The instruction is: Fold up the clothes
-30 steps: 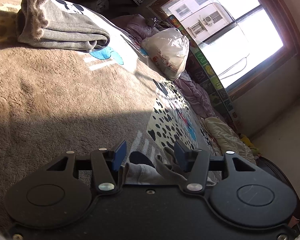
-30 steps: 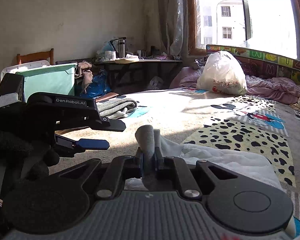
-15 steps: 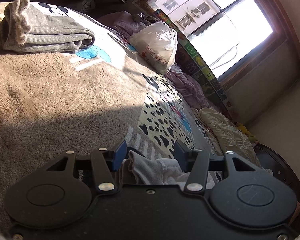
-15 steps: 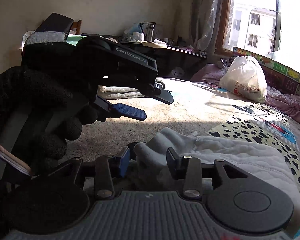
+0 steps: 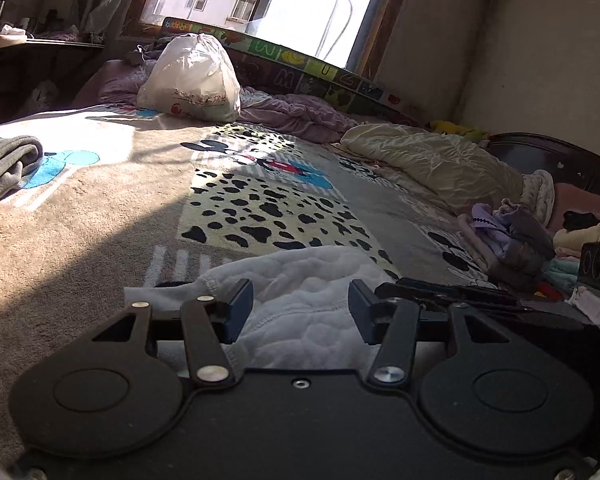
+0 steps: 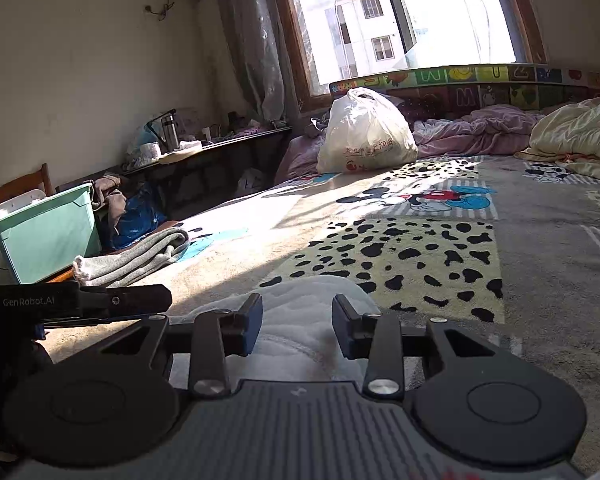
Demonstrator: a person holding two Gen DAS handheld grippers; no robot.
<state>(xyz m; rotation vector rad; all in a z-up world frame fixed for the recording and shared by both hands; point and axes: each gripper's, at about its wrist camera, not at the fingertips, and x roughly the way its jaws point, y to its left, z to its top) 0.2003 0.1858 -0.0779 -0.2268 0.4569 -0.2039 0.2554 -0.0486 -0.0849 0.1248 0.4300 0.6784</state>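
Note:
A white quilted garment [image 5: 308, 292] lies folded on the patterned blanket, right in front of both grippers; it also shows in the right wrist view [image 6: 300, 320]. My left gripper [image 5: 300, 306] is open, low over the garment, with the cloth between and below its fingers. My right gripper [image 6: 297, 320] is open just above the same garment. The left gripper shows at the left edge of the right wrist view [image 6: 100, 302]. The right gripper shows at the right in the left wrist view [image 5: 452, 292].
A folded grey garment [image 6: 140, 256] lies at the blanket's left edge. A white plastic bag [image 6: 366, 132] sits near the window. A pile of small clothes [image 5: 520, 236] lies at right. A green bin [image 6: 44, 236] stands beside the bed. Crumpled bedding [image 5: 432, 160] lies far right.
My right gripper opened and let go of the white garment, which now lies flat. My left gripper swung level and faces the window. Both sit side by side over the garment.

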